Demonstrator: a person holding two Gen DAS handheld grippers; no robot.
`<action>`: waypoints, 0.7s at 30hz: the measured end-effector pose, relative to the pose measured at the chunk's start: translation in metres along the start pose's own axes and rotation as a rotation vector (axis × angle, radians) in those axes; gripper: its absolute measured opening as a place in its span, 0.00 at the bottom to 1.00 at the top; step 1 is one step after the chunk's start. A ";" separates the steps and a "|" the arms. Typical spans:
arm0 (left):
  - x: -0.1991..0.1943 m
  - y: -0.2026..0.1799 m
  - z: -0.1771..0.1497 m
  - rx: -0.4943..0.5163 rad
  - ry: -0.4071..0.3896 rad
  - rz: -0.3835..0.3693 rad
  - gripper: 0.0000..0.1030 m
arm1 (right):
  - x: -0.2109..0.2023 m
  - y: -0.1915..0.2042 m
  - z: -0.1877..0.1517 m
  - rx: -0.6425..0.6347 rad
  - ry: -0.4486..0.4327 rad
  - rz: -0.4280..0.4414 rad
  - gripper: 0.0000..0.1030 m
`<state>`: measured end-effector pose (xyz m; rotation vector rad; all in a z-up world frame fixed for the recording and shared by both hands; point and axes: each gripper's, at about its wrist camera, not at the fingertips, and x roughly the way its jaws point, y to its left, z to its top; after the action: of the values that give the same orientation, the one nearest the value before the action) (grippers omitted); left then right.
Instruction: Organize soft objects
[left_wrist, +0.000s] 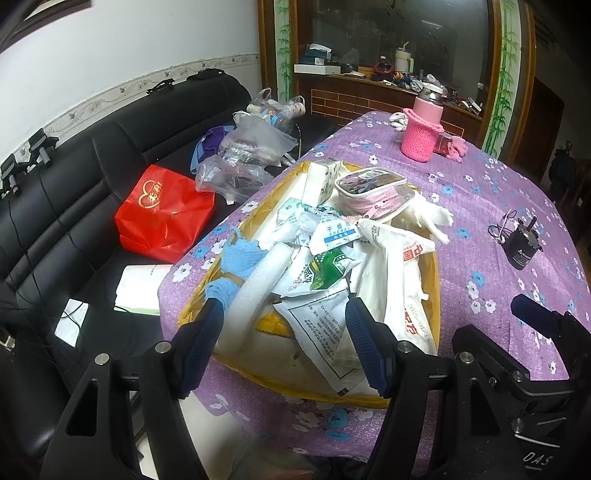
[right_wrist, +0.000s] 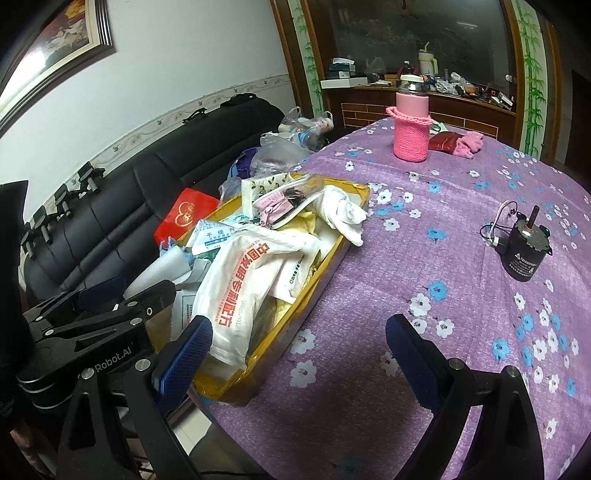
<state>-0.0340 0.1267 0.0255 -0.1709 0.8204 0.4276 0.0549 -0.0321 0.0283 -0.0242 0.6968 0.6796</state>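
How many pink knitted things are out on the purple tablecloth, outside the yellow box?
2: the pink knitted sleeve around the bottle at the table's far end, and a pink knitted piece lying just right of it. The bottle may hide more.

One yellow tray (right_wrist: 334, 258) at nine o'clock holds one white printed bag (right_wrist: 240, 280), one pink zip pouch (right_wrist: 284, 201) and one white cloth (right_wrist: 347, 214). One pink bottle (right_wrist: 412, 125) stands at twelve o'clock, one black motor (right_wrist: 524, 251) at three o'clock.
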 end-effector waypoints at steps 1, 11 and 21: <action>0.000 0.000 0.000 0.001 0.000 0.001 0.66 | 0.000 0.000 0.001 0.000 0.000 0.000 0.94; 0.001 -0.001 0.000 0.006 0.002 0.004 0.66 | -0.001 -0.001 0.002 -0.004 -0.002 -0.004 0.94; 0.003 0.002 0.001 0.017 0.010 0.018 0.66 | -0.002 0.001 0.004 -0.012 0.000 -0.003 0.94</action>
<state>-0.0319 0.1296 0.0242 -0.1503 0.8360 0.4365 0.0554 -0.0319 0.0332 -0.0358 0.6924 0.6810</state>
